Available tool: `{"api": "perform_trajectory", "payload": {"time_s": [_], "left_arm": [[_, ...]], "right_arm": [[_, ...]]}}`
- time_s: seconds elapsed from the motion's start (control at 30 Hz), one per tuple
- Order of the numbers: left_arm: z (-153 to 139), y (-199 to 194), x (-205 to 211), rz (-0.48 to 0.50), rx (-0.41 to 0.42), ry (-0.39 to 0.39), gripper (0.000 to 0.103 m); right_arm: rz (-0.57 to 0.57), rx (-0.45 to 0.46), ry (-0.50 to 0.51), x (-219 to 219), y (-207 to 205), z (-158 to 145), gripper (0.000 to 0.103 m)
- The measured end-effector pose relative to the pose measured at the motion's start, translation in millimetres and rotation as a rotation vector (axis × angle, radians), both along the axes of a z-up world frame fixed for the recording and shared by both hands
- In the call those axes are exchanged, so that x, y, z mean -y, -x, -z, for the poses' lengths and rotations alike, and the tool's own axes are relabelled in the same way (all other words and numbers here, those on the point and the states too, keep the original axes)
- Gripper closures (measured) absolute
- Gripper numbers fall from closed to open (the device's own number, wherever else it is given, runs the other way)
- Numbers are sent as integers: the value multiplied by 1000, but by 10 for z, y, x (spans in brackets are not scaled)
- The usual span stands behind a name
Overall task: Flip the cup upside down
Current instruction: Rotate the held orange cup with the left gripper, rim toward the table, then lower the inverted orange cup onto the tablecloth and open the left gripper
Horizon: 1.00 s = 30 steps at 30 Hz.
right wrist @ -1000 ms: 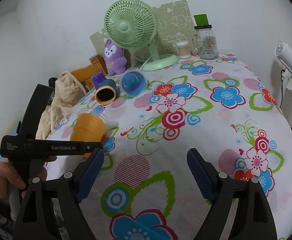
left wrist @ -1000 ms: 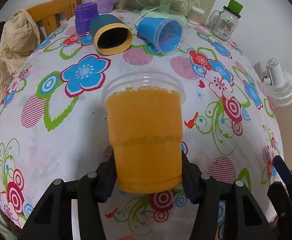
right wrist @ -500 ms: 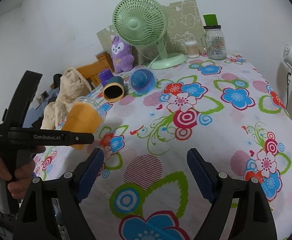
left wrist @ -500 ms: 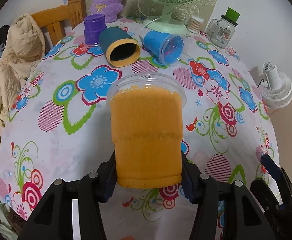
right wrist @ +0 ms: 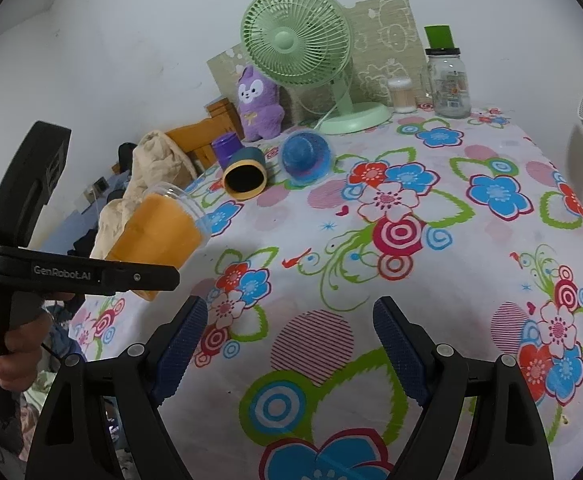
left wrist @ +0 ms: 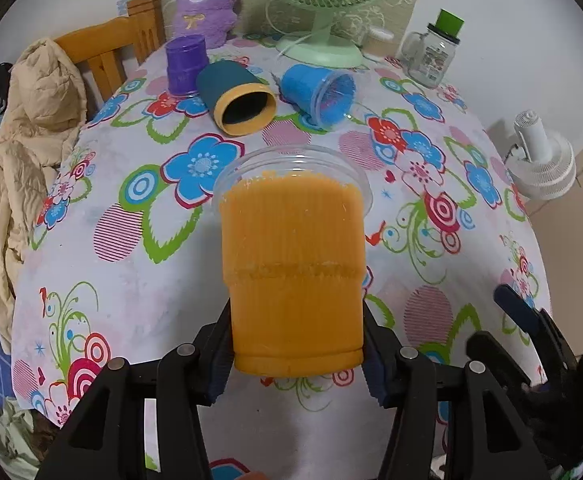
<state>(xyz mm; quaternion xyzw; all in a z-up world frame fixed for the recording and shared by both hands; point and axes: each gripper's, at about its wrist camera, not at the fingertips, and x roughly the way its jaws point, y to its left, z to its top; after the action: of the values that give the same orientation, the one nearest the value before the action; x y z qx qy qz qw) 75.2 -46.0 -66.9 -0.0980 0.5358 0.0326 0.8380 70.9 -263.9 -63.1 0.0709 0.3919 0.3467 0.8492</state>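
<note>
The desk (right wrist: 471,280), draped in a white cloth printed with bright flowers, carries a pale green fan (right wrist: 297,50) at its far end and three cups near it: a purple plastic one (left wrist: 185,65) standing, a dark teal one with a yellow rim (left wrist: 237,102) and a blue one (left wrist: 317,94) lying on their sides. The orange ribbed plastic cup with a clear rim (left wrist: 293,276) is off the cloth, grasped near its base by the left hand-held gripper (left wrist: 295,354) and tilted, mouth pointing away over the desk's left part. The right hand-held gripper (right wrist: 289,338) is released, holding nothing. The flip looks underway; next, roll the wrist until the rim faces down, then lower it.
</note>
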Motion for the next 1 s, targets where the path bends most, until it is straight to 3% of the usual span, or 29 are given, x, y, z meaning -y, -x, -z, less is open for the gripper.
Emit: {"api": "perform_trajectory", "payload": {"time_s": [0.7,1.0], "left_arm": [[-33,70,58,41,-18,-7,46],[-98,134,-19,14,15,11,24]], "right_arm": [[-9,-11,6,-58,4,8,16],[8,0,41,-127,-18,-76,16]]}}
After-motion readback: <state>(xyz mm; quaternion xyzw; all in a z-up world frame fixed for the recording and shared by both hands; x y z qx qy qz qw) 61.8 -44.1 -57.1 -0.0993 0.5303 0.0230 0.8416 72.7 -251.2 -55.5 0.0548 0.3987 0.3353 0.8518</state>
